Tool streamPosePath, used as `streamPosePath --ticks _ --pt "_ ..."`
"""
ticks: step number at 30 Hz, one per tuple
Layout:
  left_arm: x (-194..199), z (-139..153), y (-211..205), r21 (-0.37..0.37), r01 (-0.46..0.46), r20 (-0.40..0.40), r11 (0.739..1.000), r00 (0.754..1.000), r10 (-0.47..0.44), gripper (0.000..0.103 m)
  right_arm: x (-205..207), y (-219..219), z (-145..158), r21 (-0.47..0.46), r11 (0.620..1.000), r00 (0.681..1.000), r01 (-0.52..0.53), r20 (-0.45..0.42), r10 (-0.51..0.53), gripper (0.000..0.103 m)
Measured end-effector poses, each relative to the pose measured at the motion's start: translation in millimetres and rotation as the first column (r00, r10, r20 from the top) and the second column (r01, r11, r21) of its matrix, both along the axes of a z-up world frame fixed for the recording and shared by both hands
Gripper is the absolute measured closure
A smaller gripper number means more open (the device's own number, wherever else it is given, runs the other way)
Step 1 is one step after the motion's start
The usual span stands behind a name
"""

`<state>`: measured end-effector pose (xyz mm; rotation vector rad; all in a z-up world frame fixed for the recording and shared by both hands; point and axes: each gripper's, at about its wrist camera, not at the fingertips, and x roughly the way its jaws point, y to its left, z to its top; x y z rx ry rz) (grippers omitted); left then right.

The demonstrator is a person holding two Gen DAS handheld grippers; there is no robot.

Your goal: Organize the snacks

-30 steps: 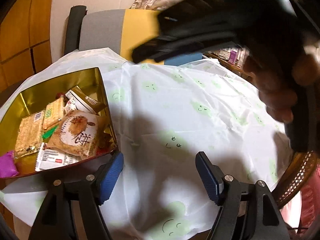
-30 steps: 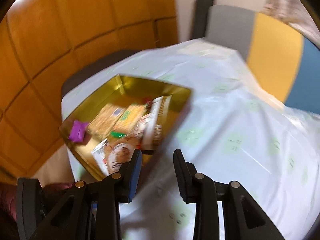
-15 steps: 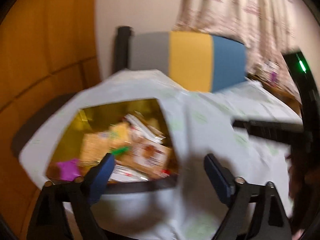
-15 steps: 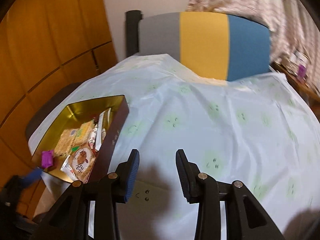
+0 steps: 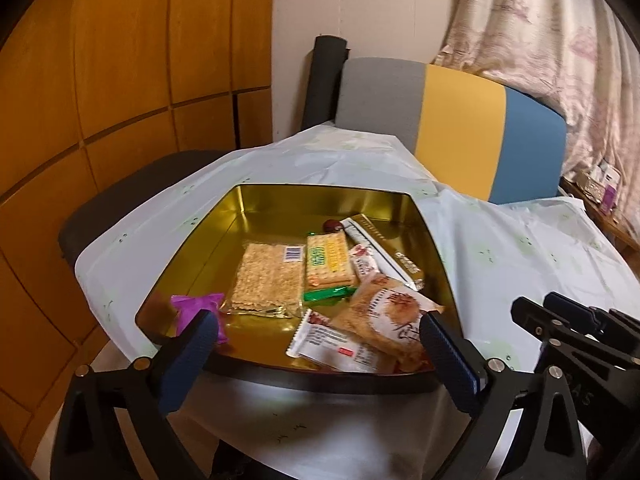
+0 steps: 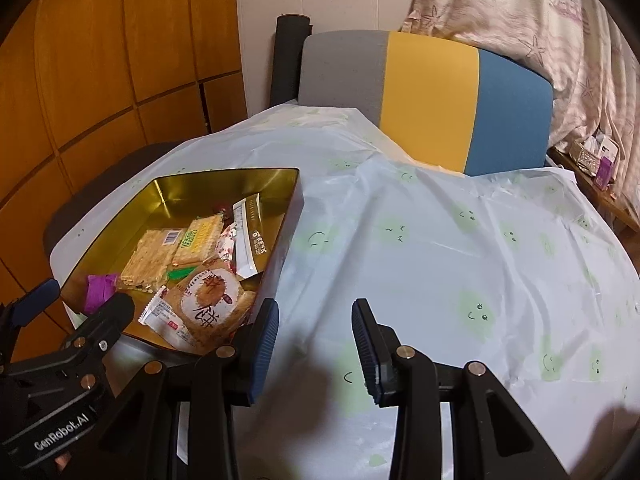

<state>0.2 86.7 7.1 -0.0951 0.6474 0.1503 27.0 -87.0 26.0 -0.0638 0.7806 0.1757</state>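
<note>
An open gold tin [image 5: 320, 192] sits at the table's left edge and holds several snacks: a clear cracker pack [image 5: 268, 276], a green biscuit pack [image 5: 328, 264], a purple wrapper [image 5: 196, 308], a round pastry packet [image 5: 392, 320] and a white packet [image 5: 332, 340]. My left gripper [image 5: 316, 328] hovers just short of the tin's near rim. Its jaws are opening wide and grip nothing. My right gripper [image 6: 315, 308] is open over bare tablecloth to the right of the tin [image 6: 224, 176], with nothing between its pads. The left gripper [image 6: 76, 304] also shows beside the tin.
A white tablecloth [image 6: 460, 240] with green smiley faces covers the round table. A chair [image 6: 428, 100] with a grey, yellow and blue back stands behind it. A wood-panelled wall [image 5: 100, 80] lies to the left, and a curtain and a shelf of small items [image 6: 596, 160] to the right.
My left gripper swung left to face the tin and its jaws spread much wider. My right gripper swung right, off the tin, onto bare cloth, its jaws slightly wider.
</note>
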Motion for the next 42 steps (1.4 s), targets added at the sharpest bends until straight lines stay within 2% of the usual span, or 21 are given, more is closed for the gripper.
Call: streamPosePath --ticks 13,42 --pt "2.5 -2.0 8.5 0.0 -0.022 -0.003 1.0 1.0 0.022 0.0 3.3 15.8 -4.4 -0.016 0.999 0.999 -0.032 -0.014 0.031 0.064" --pt "0.6 1.6 9.7 0.0 -0.041 0.006 0.999 0.999 0.041 0.0 1.9 16.2 -4.1 -0.011 0.999 0.999 -0.046 -0.012 0.046 0.064"
